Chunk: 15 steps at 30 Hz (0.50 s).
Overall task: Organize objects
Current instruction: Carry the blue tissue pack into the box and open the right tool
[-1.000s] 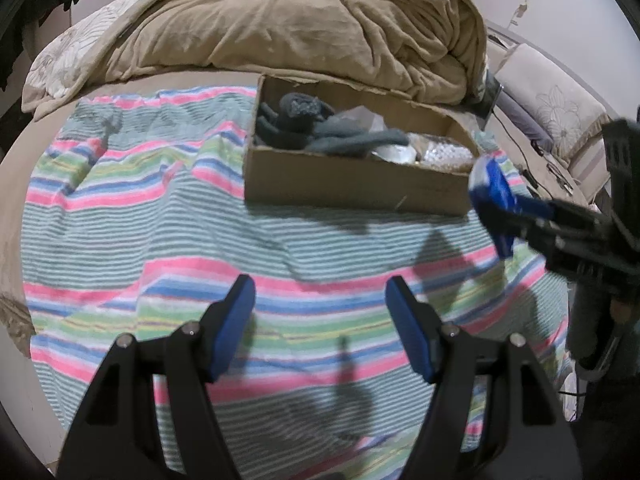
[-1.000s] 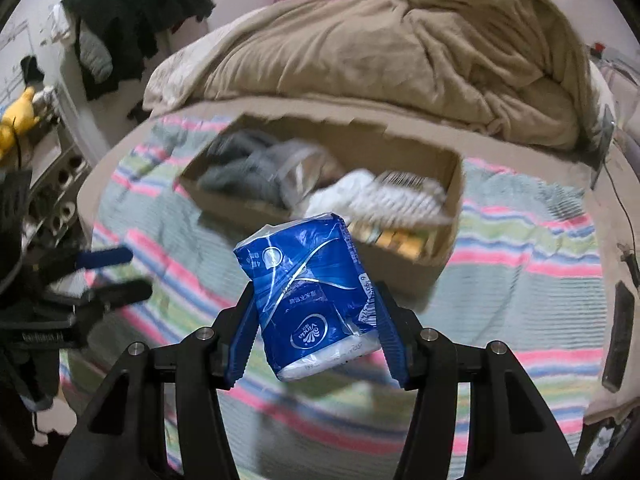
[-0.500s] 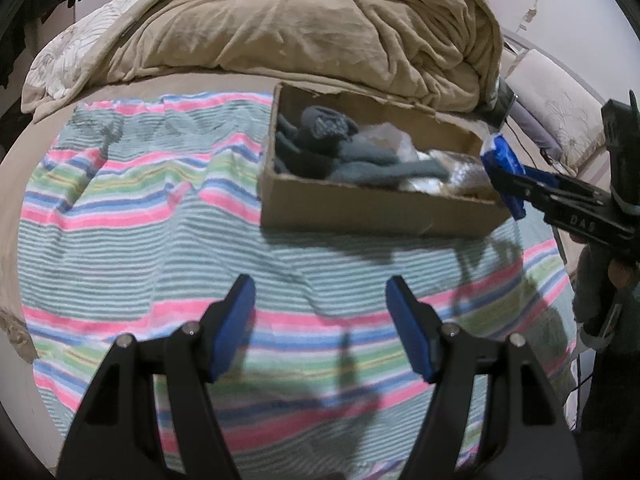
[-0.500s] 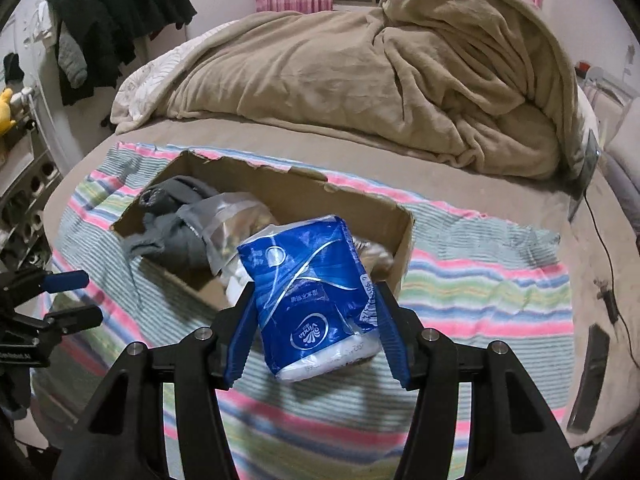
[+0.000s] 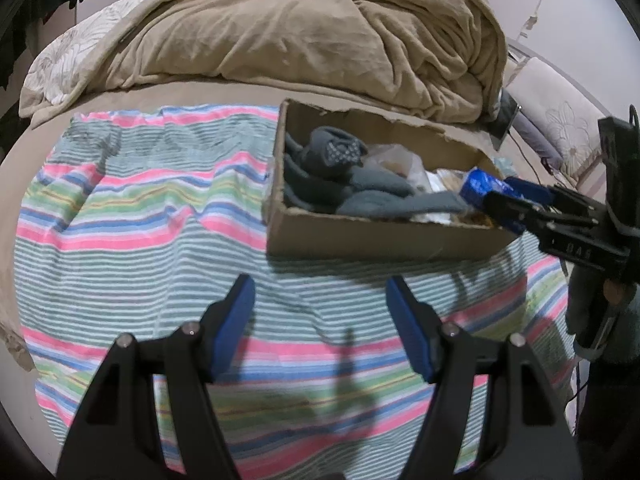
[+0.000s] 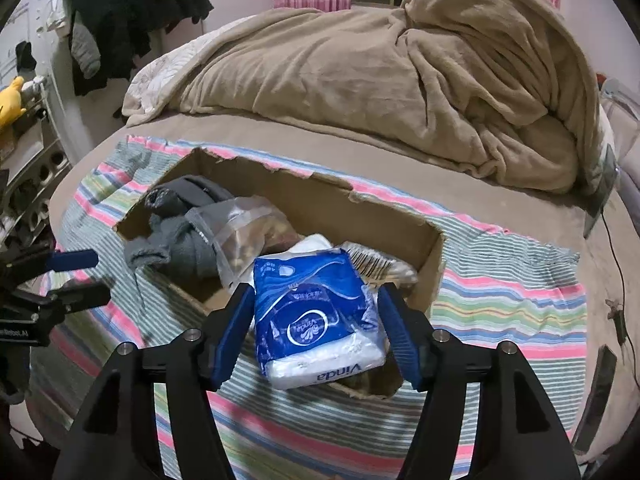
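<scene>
A cardboard box (image 5: 372,236) sits on a striped towel (image 5: 132,216) on the bed. It holds grey socks (image 5: 332,156), a clear plastic bag (image 6: 244,228) and other packets. My right gripper (image 6: 316,320) is shut on a blue Vinda tissue pack (image 6: 316,320) and holds it over the box's near right corner (image 6: 432,276). The pack also shows in the left wrist view (image 5: 480,186), over the box's right end. My left gripper (image 5: 320,320) is open and empty above the towel, in front of the box.
A bunched tan blanket (image 5: 320,36) lies behind the box. Dark clothes (image 6: 132,20) hang at the left wall. A shelf with a yellow toy (image 6: 12,100) stands at far left. Pillows (image 5: 560,132) lie to the right. A cable (image 6: 616,280) runs along the bed's right side.
My right gripper has carried the tissue pack forward and lower, over the box's right end. My left gripper has stayed open and shifted slightly relative to the box.
</scene>
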Motion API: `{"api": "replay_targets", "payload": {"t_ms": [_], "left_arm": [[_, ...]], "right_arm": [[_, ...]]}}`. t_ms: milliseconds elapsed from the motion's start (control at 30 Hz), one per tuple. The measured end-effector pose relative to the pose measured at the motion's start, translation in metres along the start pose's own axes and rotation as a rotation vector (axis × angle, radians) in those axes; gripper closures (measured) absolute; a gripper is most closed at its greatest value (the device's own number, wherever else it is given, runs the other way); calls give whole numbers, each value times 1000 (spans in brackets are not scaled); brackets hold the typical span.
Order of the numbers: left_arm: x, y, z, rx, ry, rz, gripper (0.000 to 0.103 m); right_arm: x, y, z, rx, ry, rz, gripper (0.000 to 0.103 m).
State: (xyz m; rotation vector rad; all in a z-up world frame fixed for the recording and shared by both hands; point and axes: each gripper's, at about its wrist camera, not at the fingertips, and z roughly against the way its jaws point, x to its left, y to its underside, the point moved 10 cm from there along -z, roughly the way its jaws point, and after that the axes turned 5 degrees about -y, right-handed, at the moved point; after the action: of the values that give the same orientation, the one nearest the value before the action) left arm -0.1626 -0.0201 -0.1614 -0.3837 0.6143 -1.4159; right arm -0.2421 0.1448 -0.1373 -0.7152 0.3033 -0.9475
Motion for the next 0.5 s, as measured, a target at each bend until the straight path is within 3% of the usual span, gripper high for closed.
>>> {"api": "replay_targets", "payload": {"t_ms": [300, 500], "left_arm": [[4, 4, -4, 6, 7, 14, 34], [-2, 6, -3, 8, 19, 10, 34]], "right_arm": [[-34, 22, 12, 24, 80, -37, 35], [-34, 20, 15, 7, 68, -47, 35]]}}
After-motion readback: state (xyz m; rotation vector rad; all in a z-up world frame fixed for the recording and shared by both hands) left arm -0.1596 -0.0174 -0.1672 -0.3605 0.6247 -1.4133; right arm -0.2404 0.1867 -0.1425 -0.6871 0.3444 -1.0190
